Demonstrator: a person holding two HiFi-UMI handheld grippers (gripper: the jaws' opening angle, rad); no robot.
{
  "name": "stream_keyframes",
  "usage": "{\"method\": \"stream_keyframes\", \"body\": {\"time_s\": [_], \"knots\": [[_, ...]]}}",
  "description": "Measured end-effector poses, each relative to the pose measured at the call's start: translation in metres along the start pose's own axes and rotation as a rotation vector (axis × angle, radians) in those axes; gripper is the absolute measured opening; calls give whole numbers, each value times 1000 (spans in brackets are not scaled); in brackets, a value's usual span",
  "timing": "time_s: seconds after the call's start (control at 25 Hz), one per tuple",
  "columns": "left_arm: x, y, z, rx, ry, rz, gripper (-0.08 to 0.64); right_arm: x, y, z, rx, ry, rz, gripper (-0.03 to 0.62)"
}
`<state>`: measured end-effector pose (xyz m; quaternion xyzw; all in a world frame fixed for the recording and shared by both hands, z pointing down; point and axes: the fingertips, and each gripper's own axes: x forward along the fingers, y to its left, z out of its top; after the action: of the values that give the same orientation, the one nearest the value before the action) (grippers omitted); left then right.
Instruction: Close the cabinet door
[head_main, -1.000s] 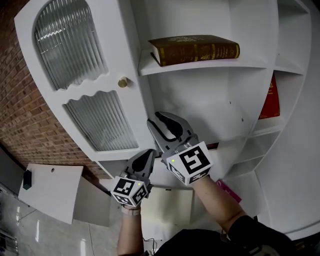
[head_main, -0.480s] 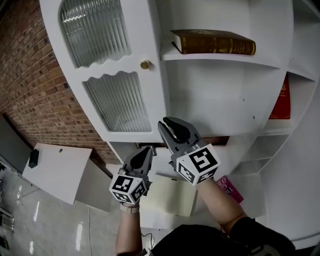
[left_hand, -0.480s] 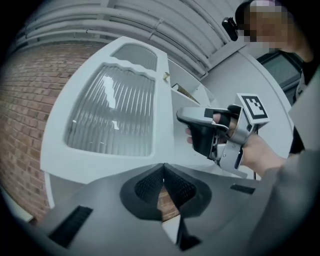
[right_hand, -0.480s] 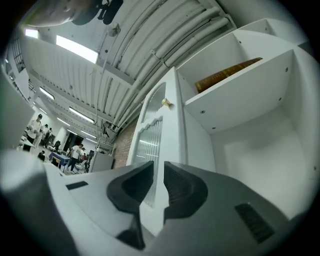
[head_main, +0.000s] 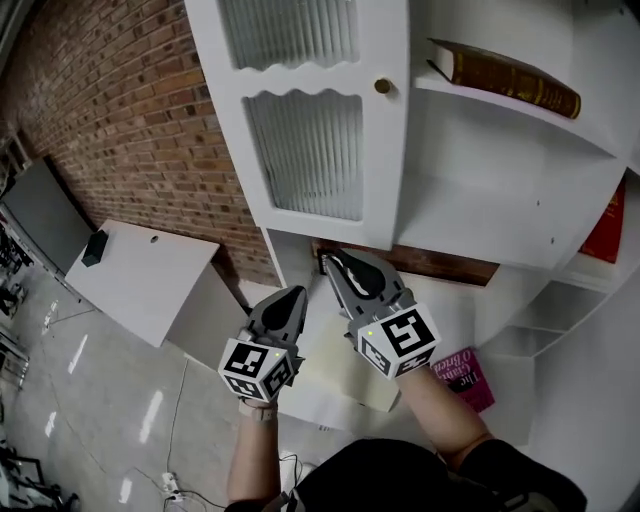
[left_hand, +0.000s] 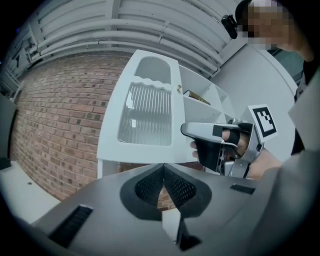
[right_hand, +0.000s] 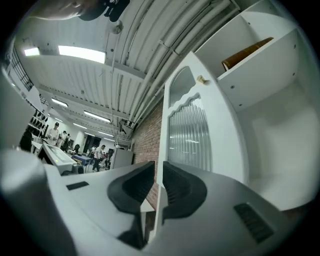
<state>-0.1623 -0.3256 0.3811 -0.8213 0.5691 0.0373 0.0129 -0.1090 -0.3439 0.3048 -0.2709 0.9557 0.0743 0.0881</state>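
The white cabinet door (head_main: 310, 150) with ribbed glass panes stands beside the open shelves, its brass knob (head_main: 382, 86) on the edge next to them. Both grippers hang below the door's bottom edge, apart from it. My left gripper (head_main: 295, 292) is shut and empty, its tips meeting (left_hand: 163, 167). My right gripper (head_main: 330, 262) sits to its right, just under the door. Its jaws have just been closing and now stand almost together with only a thin slit (right_hand: 157, 165); nothing is held between them. The door (right_hand: 192, 135) rises ahead of it.
A brown book (head_main: 505, 72) lies on the upper shelf, a red book (head_main: 608, 225) stands at the right, and a pink book (head_main: 462, 375) lies low by my right forearm. A brick wall (head_main: 120, 110) and a white table (head_main: 140, 280) are at the left.
Both grippers have sunk and now sit below the door's bottom edge instead of in front of the shelves. The right jaws went from wide apart to nearly together.
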Motion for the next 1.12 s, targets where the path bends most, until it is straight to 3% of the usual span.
{"method": "stream_keyframes", "body": {"time_s": [0.32,0.6,1.12], "knots": [[-89,34,-32,-18,52,184,9,9,78,-53,109,61,176,56],[-169,56,-61,-60,106,320,9,8,137,-95,193,129,273,55],[-283,51,-127,-107,190,468,9,-14,232,-159,236,249,433,55]]}}
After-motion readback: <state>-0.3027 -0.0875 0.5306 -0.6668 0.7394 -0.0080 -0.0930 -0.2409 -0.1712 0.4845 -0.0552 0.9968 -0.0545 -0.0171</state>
